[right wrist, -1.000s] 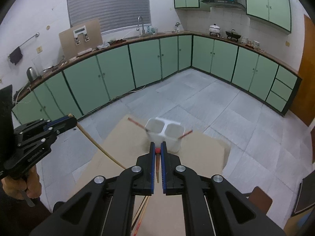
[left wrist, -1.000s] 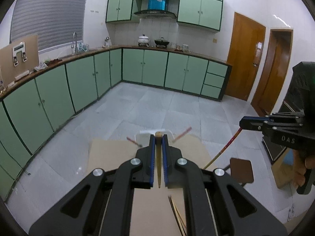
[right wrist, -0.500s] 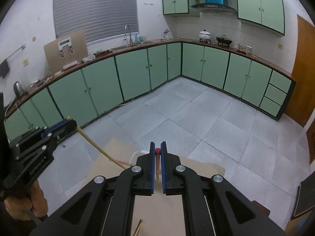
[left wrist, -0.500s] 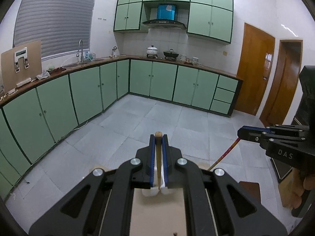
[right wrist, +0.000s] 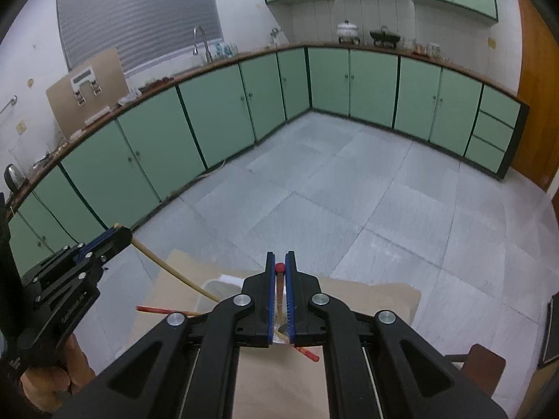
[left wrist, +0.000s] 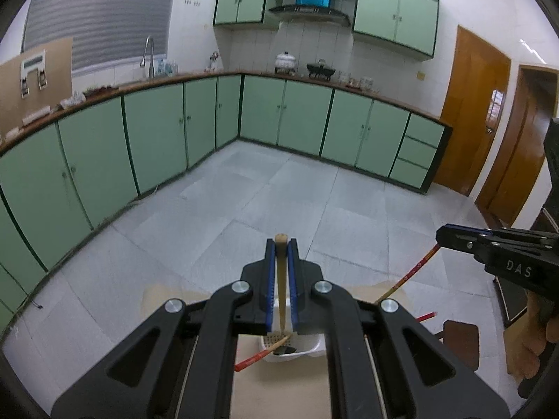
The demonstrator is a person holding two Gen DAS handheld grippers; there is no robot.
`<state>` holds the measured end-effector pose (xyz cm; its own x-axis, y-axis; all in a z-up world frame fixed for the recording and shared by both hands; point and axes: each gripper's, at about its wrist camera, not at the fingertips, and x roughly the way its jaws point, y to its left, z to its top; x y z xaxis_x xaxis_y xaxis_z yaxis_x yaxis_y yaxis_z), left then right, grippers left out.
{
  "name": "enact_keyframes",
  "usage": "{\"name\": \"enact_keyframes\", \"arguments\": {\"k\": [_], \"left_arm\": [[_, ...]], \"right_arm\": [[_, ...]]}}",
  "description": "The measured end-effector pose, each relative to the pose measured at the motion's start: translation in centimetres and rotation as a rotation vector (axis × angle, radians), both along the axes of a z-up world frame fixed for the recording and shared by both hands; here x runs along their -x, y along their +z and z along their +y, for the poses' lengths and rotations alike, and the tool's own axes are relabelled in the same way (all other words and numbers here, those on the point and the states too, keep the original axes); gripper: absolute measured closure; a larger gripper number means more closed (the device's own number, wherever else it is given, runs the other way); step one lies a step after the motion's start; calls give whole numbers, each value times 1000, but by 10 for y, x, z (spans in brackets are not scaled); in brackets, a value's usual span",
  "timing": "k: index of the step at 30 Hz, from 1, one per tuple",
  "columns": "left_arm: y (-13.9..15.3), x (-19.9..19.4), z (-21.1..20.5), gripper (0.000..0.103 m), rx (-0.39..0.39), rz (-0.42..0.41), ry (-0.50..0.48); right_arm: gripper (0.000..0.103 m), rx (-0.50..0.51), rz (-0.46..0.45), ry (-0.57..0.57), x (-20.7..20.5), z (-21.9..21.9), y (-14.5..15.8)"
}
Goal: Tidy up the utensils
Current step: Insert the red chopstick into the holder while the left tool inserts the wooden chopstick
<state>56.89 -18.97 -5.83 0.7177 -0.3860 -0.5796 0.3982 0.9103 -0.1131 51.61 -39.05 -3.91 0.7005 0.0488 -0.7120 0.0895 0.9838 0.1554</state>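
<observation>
The white utensil holder sat on the brown tabletop, and everything else is placed from it here. The left gripper hung directly above the holder, its blue pads closed on a plain bamboo chopstick — the shaft ran down between the jaws and its lower end reached into the holder's opening, where a mesh bottom showed. A red-tipped chopstick already leaned out of the holder toward the lower left in that view.

The right gripper stood over the same holder, clamped on a red-capped chopstick that pointed down toward the holder. From the left wrist view this chopstick slanted from the right gripper down toward the holder's right side. Another red-ended chopstick stuck out to the holder's left, and one more to its near right. Whether either held chopstick touched the holder's floor could not be told — the jaws hid it.
</observation>
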Motion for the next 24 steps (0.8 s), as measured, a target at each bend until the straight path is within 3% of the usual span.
{"name": "enact_keyframes", "arguments": {"k": [6, 7, 10, 20, 24], "left_arm": [[-35, -17, 7, 95, -27, 51, 36], [-36, -18, 9, 90, -30, 50, 43], [-32, -18, 13, 71, -32, 39, 60], [-10, 2, 25, 63, -32, 9, 71], [-8, 19, 34, 54, -26, -2, 66]], "right_arm": [[96, -20, 43, -2, -12, -7, -28], [95, -20, 41, -6, -12, -7, -28], [84, -8, 31, -16, -10, -8, -26], [83, 14, -30, -22, 13, 2, -15], [83, 34, -51, -11, 31, 5, -13]]}}
